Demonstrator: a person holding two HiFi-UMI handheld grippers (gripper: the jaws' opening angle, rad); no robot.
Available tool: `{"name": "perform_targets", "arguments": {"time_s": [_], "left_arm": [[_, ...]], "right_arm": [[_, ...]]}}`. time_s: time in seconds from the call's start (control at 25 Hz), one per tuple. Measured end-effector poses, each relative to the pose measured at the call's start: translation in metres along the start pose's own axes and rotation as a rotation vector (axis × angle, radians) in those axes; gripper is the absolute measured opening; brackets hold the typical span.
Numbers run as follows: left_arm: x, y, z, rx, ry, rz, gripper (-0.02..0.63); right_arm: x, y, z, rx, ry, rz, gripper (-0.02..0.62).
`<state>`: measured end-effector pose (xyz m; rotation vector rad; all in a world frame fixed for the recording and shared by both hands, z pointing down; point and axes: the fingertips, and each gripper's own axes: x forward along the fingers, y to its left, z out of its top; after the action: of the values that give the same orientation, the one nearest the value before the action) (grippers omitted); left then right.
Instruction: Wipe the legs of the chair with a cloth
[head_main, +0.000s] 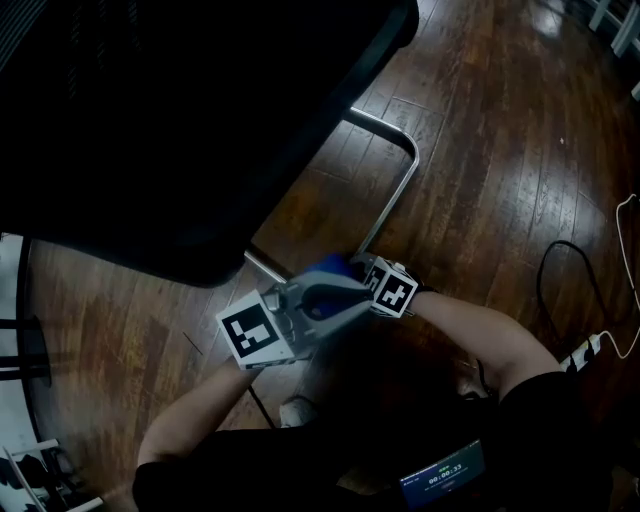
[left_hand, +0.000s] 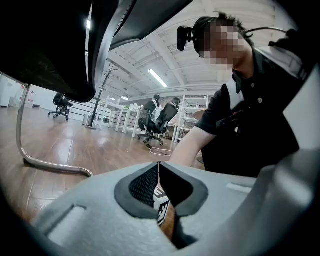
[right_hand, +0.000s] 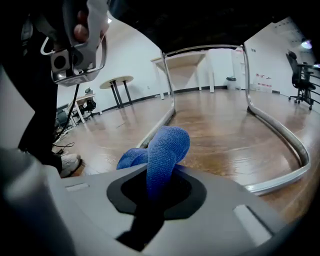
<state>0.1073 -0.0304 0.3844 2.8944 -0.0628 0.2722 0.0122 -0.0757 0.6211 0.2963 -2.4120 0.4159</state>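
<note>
Blue microfibre cloth (right_hand: 162, 150) clamped in right gripper (right_hand: 159, 176) near chrome chair leg (head_main: 398, 198); left gripper (left_hand: 159, 171) view: jaws closed, empty. Dark wood floor (head_main: 500, 120).

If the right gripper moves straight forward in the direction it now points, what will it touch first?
Most likely the chair leg, the low metal tube just beyond the blue cloth that the right gripper holds. The depth is uncertain.
</note>
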Motion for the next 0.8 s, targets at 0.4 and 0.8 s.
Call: {"name": "perform_targets", "arguments": {"time_s": [0.4, 0.8], "left_arm": [[-0.006, -0.011, -0.005, 0.024, 0.026, 0.002, 0.002], [-0.020, -0.022, 0.001, 0.023, 0.030, 0.031, 0.002]], "right_arm": [[-0.053, -0.138, -0.018, 0.148, -0.067, -0.312, 0.060], [-0.117, -0.231, -0.052, 0.271, -0.040, -0.665, 0.044]]}}
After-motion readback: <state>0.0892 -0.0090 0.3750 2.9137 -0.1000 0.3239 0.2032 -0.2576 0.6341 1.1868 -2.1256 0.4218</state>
